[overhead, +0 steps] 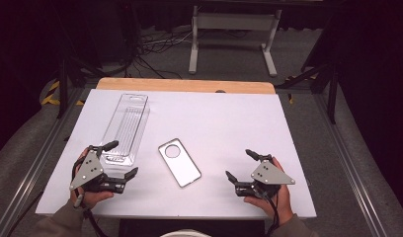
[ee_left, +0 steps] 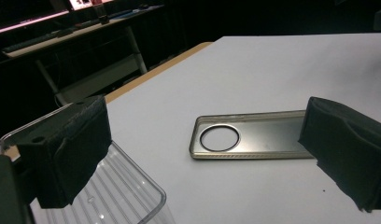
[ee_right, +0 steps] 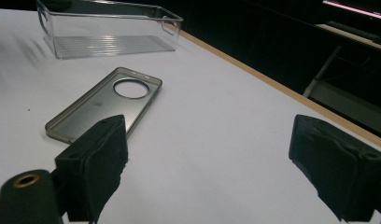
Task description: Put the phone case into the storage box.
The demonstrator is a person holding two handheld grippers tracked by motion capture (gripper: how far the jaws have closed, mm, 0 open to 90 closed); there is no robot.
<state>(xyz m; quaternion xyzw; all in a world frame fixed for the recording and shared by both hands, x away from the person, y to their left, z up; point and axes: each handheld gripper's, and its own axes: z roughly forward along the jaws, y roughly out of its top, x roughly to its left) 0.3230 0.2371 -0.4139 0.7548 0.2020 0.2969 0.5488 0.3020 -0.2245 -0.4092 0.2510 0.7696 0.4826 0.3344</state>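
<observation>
1. The phone case [overhead: 179, 162] lies flat on the white table [overhead: 229, 123], inner side up, roughly midway between the two hands and toward the near edge. Its round camera cut-out is at the far-left end; the plain end is nearer the person and to the right.

2. Its long axis runs on a diagonal, from far-left to near-right in the high view. That diagonal is what the next move seems to turn on: a grip across the narrow width would need the jaws set crosswise to this line.

3. The left gripper [overhead: 121, 160] sits at the left of the case, its jaws wide apart and holding nothing. In the left gripper view the case [ee_left: 247, 137] lies broadside between the two jaws, well ahead of them.

4. The right gripper [overhead: 241, 165] sits at the right of the case, jaws likewise spread and empty. In the right gripper view the case [ee_right: 107, 102] lies off toward the left jaw, lengthwise.

5. Neither gripper touches the case. Both are near; I judge the distances about equal, with the right one closer to the plain end.

6. A clear plastic tray [overhead: 125, 128] lies beyond the left gripper, its near end just beside that gripper, apart from the case.
</observation>
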